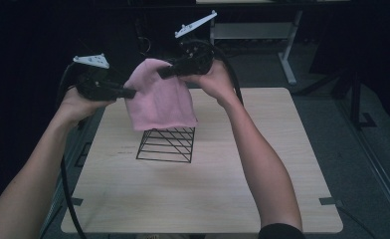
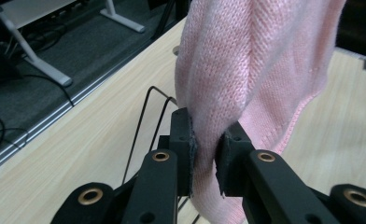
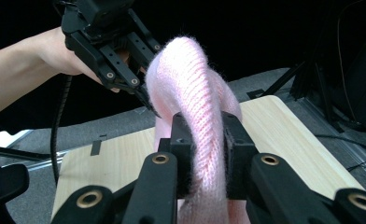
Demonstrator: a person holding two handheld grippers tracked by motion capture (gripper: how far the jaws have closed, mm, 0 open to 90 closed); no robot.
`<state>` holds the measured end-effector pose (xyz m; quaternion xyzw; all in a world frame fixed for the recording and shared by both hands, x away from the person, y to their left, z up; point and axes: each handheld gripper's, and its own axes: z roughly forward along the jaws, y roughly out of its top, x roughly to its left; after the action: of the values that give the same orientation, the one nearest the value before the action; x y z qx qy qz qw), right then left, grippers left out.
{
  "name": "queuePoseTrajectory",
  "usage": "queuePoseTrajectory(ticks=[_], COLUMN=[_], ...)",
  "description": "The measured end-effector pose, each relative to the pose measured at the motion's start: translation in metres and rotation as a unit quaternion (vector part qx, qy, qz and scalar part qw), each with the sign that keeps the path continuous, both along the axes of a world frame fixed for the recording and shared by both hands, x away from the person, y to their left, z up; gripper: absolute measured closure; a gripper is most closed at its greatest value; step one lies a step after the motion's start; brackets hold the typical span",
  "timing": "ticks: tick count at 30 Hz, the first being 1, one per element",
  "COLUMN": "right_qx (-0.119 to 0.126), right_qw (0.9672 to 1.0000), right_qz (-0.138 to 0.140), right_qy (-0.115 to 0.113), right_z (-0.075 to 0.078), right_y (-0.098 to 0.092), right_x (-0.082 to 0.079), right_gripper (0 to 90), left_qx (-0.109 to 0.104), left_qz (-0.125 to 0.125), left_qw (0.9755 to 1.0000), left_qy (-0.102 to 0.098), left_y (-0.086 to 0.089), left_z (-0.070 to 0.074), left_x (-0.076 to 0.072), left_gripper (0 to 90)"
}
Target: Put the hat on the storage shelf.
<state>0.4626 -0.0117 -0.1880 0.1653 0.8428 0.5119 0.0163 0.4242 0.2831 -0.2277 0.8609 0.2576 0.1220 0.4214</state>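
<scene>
A pink knitted hat [image 1: 160,102] hangs in the air over a black wire stand [image 1: 165,144] on the wooden table [image 1: 208,194]. Its lower edge drapes over the top of the stand. My left gripper [image 1: 131,93] is shut on the hat's left side, and the left gripper view shows the pads pinching a fold of the knit [image 2: 246,60]. My right gripper [image 1: 163,73] grips the hat's top right, with a thick roll of knit [image 3: 190,79] squeezed between its jaws. Across the hat, the left gripper [image 3: 149,106] bites its far edge. Two thin wires of the stand [image 2: 141,121] rise beside the left jaws.
The table's right edge drops to a grey floor [image 1: 362,149]. A white-legged desk [image 1: 287,55] stands behind the table. Dark tape marks [image 1: 330,201] sit near the table's front corners. A cable [image 1: 66,189] trails down beside the left forearm.
</scene>
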Motion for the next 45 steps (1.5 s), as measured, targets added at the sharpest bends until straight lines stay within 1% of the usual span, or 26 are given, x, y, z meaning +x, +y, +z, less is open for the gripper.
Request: queuePoseTrajectory(ticks=[2,3,4,6,8,9,10,12,16,17,23,24,29,33,34,36,37,38,39,40,41,44,45], right_qx=[0.001,0.002,0.002,0.002,-0.007,-0.008,-0.009,-0.007,-0.003,-0.003,0.001,0.001,-0.006,-0.007,-0.010,-0.013,-0.015,-0.015,-0.016,-0.017,-0.017,-0.022,-0.023], right_qw=[1.0000,1.0000,1.0000,1.0000,1.0000,0.9999,0.9999,0.9999,0.9997,0.9996,0.9993,0.9993,0.9989,0.9985,0.9983,0.9981,0.9979,0.9979,0.9976,0.9976,0.9976,0.9970,0.9967], right_qz=[0.001,0.001,0.001,0.002,0.006,0.007,0.010,0.013,0.024,0.025,0.028,0.029,0.035,0.034,0.036,0.038,0.038,0.041,0.041,0.043,0.042,0.046,0.046], right_qy=[-0.001,0.000,0.001,0.004,0.003,0.004,0.003,0.004,0.010,0.010,0.024,0.024,0.031,0.043,0.044,0.046,0.051,0.047,0.053,0.052,0.054,0.058,0.062], right_z=[-0.003,-0.004,-0.005,-0.006,-0.007,-0.008,-0.010,-0.014,-0.025,-0.028,-0.043,-0.046,-0.060,-0.072,-0.075,-0.080,-0.082,-0.084,-0.085,-0.087,-0.089,-0.096,-0.098], right_y=[-0.001,-0.001,-0.001,0.000,0.002,0.004,0.004,0.006,0.008,0.008,0.009,0.009,0.011,0.012,0.012,0.013,0.013,0.013,0.014,0.014,0.014,0.015,0.015], right_x=[-0.001,-0.001,-0.001,-0.002,-0.003,-0.004,-0.005,-0.008,-0.012,-0.013,-0.015,-0.015,-0.017,-0.018,-0.018,-0.018,-0.018,-0.018,-0.019,-0.018,-0.019,-0.020,-0.020], right_gripper=[77.5,77.5,77.5,77.4,77.4,77.5,77.4,77.4,77.3,77.3,76.9,76.8,76.4,76.4,76.4,76.2,76.2,76.1,75.9,75.7,75.4,74.7,74.1], left_qx=[0.006,0.005,0.002,0.003,0.005,0.005,0.002,0.003,0.017,0.019,0.033,0.037,0.056,0.052,0.055,0.053,0.053,0.052,0.054,0.055,0.056,0.066,0.073], left_qz=[-0.003,-0.004,-0.005,-0.011,-0.015,-0.016,-0.016,-0.015,-0.013,-0.012,-0.014,-0.014,-0.015,-0.014,-0.015,-0.013,-0.013,-0.012,-0.013,-0.012,-0.013,-0.013,-0.015], left_qw=[1.0000,1.0000,1.0000,0.9999,0.9998,0.9998,0.9998,0.9998,0.9997,0.9997,0.9993,0.9991,0.9982,0.9982,0.9980,0.9981,0.9981,0.9981,0.9980,0.9980,0.9979,0.9972,0.9968], left_qy=[0.000,-0.002,0.001,0.006,0.011,0.009,0.012,0.012,0.014,0.011,0.012,0.010,0.017,0.025,0.027,0.029,0.029,0.030,0.031,0.029,0.031,0.031,0.031], left_y=[-0.001,-0.001,-0.001,-0.001,0.000,0.001,0.003,0.005,0.008,0.008,0.008,0.008,0.006,0.007,0.008,0.008,0.009,0.009,0.010,0.010,0.011,0.011,0.011], left_z=[-0.001,-0.002,-0.004,-0.009,-0.014,-0.016,-0.018,-0.021,-0.026,-0.027,-0.038,-0.039,-0.052,-0.063,-0.066,-0.070,-0.072,-0.074,-0.075,-0.076,-0.078,-0.081,-0.082], left_x=[-0.001,-0.001,-0.002,-0.003,-0.004,-0.005,-0.006,-0.007,-0.010,-0.011,-0.017,-0.018,-0.021,-0.022,-0.022,-0.023,-0.022,-0.022,-0.022,-0.022,-0.022,-0.023,-0.023], left_gripper=[78.0,77.5,76.5,75.3,76.4,77.5,78.6,79.9,81.1,81.3,81.7,81.7,81.9,82.1,82.3,82.3,82.4,82.3,82.4,82.4,82.4,82.4,82.4])
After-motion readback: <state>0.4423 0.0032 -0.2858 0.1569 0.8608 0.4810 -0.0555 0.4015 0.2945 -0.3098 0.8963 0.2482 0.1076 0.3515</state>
